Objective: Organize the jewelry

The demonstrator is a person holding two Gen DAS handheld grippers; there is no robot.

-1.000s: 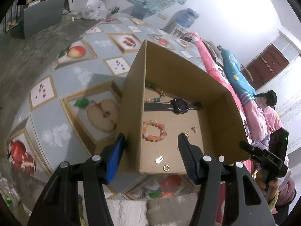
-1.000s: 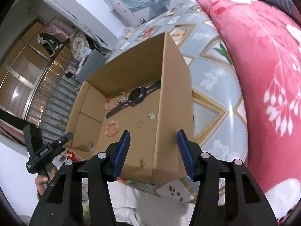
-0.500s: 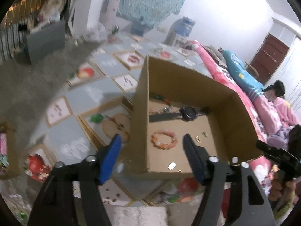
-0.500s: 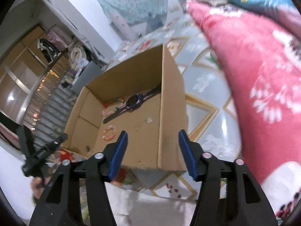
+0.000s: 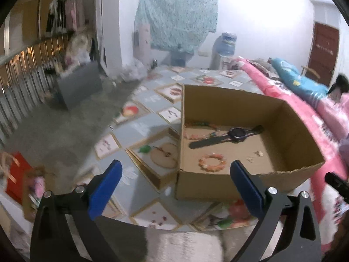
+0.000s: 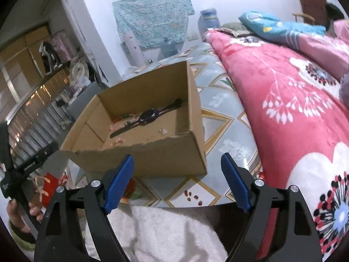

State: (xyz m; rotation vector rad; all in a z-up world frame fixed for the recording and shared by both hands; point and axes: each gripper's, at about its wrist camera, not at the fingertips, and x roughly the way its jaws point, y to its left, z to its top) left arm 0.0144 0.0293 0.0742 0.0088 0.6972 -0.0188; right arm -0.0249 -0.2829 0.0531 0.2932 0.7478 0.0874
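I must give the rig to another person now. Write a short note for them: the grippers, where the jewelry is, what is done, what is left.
Left gripper: open, empty, outside the box's near wall.
Right gripper: open, empty, also outside it.
In the box: watch across the middle, orange bead bracelet nearer, more beads at the far left corner, small pieces to the right.
Done: these pieces lie in the box.
Left: no jewelry shows outside; perhaps only tidying inside.

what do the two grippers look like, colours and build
Both match: the left gripper and right gripper each have two black angular plastic arms with triangular cutouts, silver screw heads near the tips, and ribbed blue pads on the inner finger faces. No cables or sleeves show.
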